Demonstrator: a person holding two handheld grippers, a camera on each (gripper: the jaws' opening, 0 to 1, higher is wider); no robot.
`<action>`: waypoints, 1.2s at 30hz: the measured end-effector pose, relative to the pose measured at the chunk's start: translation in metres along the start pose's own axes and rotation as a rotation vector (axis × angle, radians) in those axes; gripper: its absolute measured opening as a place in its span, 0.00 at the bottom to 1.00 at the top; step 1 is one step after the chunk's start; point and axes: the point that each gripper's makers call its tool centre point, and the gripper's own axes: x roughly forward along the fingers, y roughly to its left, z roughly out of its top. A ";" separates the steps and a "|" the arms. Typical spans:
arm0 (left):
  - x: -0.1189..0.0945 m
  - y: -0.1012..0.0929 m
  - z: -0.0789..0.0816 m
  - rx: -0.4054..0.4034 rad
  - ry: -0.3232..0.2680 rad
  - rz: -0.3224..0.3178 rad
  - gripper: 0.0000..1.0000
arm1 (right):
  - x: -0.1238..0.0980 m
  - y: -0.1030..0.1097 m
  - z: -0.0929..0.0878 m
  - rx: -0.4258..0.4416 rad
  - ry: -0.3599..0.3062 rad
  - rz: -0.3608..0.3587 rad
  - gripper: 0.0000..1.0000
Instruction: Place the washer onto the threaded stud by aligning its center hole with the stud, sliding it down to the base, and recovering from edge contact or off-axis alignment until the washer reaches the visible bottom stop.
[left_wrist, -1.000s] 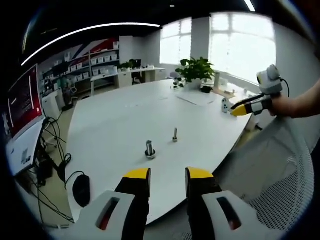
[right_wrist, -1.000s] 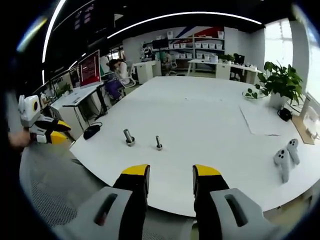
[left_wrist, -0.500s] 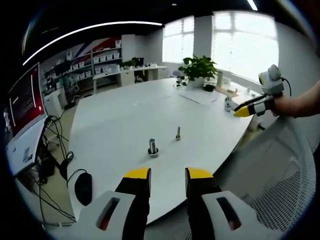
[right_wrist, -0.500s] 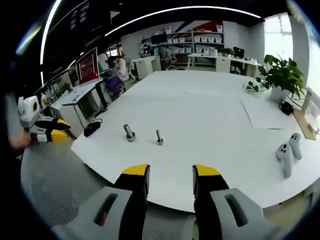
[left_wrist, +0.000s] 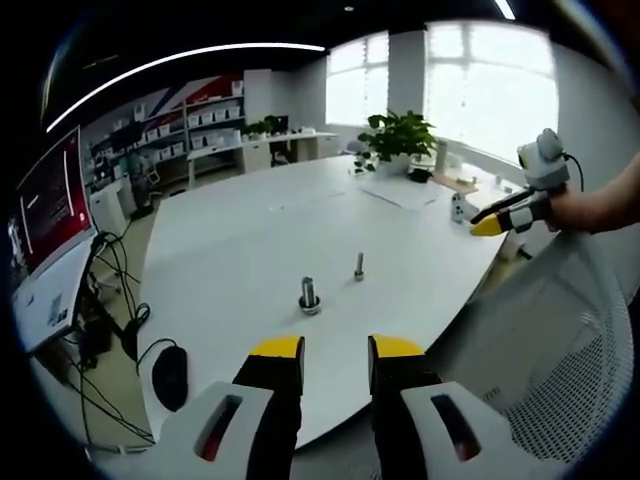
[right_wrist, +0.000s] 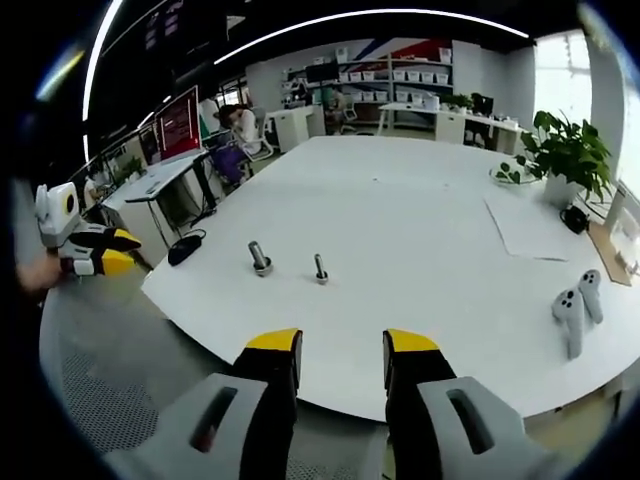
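Threaded stud (left_wrist: 358, 266) (right_wrist: 321, 270) stands upright on white table (left_wrist: 250, 240) (right_wrist: 430, 240), with a thicker bolt-like piece (left_wrist: 309, 296) (right_wrist: 259, 259) near it; washer too small to make out. Left gripper (left_wrist: 335, 352) (right_wrist: 108, 252) and right gripper (right_wrist: 341, 346) (left_wrist: 487, 221) both hover off the table edge, well apart from the stud, jaws narrowly parted and holding nothing. 2 controllers (right_wrist: 573, 312) lie on the table to the right gripper's right, a potted plant (left_wrist: 400, 140) (right_wrist: 566, 160) at the far side.

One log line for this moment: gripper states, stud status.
left gripper: open | right gripper: open | studs: upright on table, untouched

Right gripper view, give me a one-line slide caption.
Open right gripper faces two upright metal studs on a white table, nothing grasped.
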 end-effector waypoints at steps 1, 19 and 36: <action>0.000 0.000 0.000 0.000 -0.001 0.002 0.23 | 0.000 0.000 -0.001 -0.001 0.003 0.000 0.35; -0.002 0.004 0.002 -0.006 -0.013 0.020 0.24 | 0.001 0.000 -0.003 -0.011 0.015 0.005 0.35; -0.001 0.005 0.001 -0.005 -0.003 0.024 0.23 | 0.000 -0.001 -0.002 -0.015 0.010 0.000 0.34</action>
